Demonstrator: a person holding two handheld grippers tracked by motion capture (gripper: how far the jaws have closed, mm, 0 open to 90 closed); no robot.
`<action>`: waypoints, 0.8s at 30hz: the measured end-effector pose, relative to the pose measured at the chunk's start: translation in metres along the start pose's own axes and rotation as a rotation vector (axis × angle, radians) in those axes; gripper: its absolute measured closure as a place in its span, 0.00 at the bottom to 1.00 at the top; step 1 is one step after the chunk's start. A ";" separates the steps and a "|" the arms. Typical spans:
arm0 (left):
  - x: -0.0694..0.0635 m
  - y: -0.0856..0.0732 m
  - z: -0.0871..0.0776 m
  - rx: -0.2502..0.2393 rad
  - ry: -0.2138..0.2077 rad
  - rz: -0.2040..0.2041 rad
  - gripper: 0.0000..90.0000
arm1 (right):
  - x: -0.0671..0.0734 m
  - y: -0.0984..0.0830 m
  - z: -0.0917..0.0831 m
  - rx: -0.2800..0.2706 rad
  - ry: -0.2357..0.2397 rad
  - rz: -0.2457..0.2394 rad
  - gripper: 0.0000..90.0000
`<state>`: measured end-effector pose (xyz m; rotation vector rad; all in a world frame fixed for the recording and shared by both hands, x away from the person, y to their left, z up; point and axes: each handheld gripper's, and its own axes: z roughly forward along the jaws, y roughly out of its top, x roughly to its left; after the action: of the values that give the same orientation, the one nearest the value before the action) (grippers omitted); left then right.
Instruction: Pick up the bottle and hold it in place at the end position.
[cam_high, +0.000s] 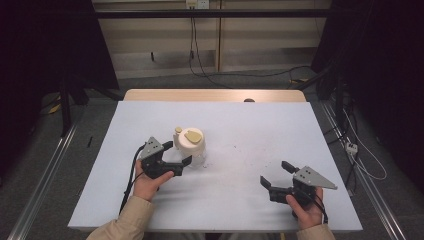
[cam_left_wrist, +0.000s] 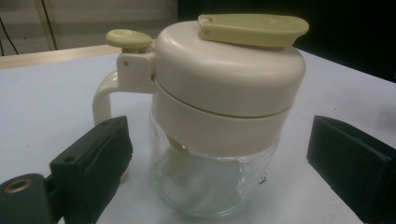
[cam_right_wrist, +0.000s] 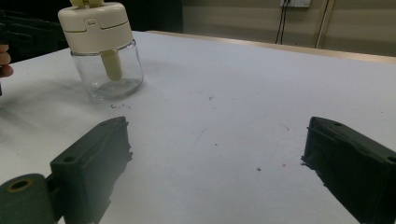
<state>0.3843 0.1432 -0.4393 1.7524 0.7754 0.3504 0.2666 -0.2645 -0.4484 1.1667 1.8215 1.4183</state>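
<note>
Jar sits between my left jaws, not yet pinched.

The clear glass jar with a cream plastic lid and side handle (cam_high: 190, 146) stands upright on the white table (cam_high: 250, 130), left of centre. My left gripper (cam_high: 180, 152) is the nearer tool: its jaws are spread, one at each side of the glass body, the jar straight ahead at 12 o'clock. My right gripper (cam_high: 277, 173) rests well apart, jaws also spread, jar at its 10 o'clock.
</note>
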 end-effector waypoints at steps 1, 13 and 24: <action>0.000 0.000 0.001 0.002 0.000 0.000 0.07 | 0.000 0.000 0.000 0.000 0.000 0.000 0.07; -0.001 0.001 0.014 0.015 -0.004 -0.005 0.07 | 0.000 0.000 0.000 -0.002 0.002 0.004 0.07; 0.000 0.001 0.025 0.038 0.001 -0.013 0.07 | 0.000 0.000 0.000 -0.001 0.003 0.002 0.07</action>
<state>0.3991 0.1250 -0.4468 1.7819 0.7983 0.3305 0.2666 -0.2648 -0.4484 1.1667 1.8218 1.4227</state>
